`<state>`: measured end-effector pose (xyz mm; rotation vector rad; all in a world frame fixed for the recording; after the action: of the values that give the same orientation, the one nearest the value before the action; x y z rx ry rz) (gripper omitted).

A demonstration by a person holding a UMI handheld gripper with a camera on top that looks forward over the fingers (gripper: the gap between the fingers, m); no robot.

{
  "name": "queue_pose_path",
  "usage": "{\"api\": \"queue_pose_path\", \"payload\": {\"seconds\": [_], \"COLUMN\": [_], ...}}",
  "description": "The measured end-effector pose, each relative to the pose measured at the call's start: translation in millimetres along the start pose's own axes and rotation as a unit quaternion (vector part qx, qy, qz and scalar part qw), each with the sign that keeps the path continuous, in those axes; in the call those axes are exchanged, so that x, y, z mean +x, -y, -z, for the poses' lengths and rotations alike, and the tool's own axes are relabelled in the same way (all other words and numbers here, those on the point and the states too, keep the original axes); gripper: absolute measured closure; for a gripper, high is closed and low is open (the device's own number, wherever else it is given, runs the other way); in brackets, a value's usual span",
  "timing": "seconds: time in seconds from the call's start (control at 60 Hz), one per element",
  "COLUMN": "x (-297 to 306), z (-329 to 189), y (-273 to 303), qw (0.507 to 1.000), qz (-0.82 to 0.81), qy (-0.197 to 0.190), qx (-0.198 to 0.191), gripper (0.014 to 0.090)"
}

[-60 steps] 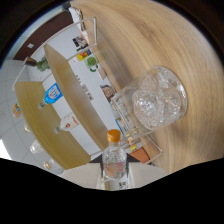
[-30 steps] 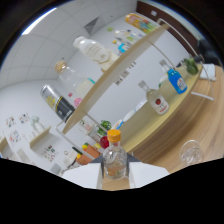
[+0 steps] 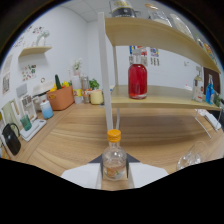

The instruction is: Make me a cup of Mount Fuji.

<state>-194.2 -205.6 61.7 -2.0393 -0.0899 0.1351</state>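
Across a wooden counter (image 3: 150, 132) in a white-walled room, a two-tier wooden shelf (image 3: 165, 97) is seen rising at the far right, carried on a slim white post (image 3: 105, 75). On its lower board a round flask of red liquid (image 3: 137, 77) is stood upright, with a blue bottle (image 3: 210, 92) further right at the shelf's end. Against the far wall to the left, an orange planter (image 3: 61, 97) is set beside a yellow pot with a green plant (image 3: 96, 95). Near the left edge of the counter a dark kettle-like object (image 3: 11, 137) is placed, with a light blue cup (image 3: 46, 110) further back. At the near right a clear glass (image 3: 192, 157) is partly visible on the wood. Nearest of all, a small clear bottle with an orange cap (image 3: 114, 157) is held upright and pinched between the two white fingers of the gripper (image 3: 114, 172), which are pressed against its sides just below the label. The bottle's contents cannot be made out.
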Motion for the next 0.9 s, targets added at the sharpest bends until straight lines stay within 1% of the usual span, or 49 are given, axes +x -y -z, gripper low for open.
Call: {"api": "queue_pose_path", "payload": {"seconds": [0.15,0.267,0.317,0.55,0.733,0.75,0.817,0.883,0.9], "x": [-5.6,-7.0,-5.2,-6.2,-8.0,-8.0,-11.7,-11.4,-11.7], "z": [-14.8,-19.8,-20.0,-10.7,-3.7,-3.2,0.5,8.4,11.1], "y": [-27.5,-41.1,-40.4,-44.3,-49.1,-49.7,-50.4,-46.7,-45.0], "qw": [0.999,0.998,0.998,0.998,0.998,0.998,0.997,0.997,0.997], "qz": [0.011,0.011,0.012,0.019,0.015,0.015,0.012,0.01,0.011], "qy": [-0.012,-0.014,-0.018,-0.01,-0.001,0.001,0.013,0.021,0.024], "qx": [-0.042,-0.068,-0.066,-0.058,-0.064,-0.065,-0.072,-0.074,-0.074], "gripper": [0.07,0.0696,0.0696,0.0685,0.0674,0.0665,0.054,0.0458,0.0412]}}
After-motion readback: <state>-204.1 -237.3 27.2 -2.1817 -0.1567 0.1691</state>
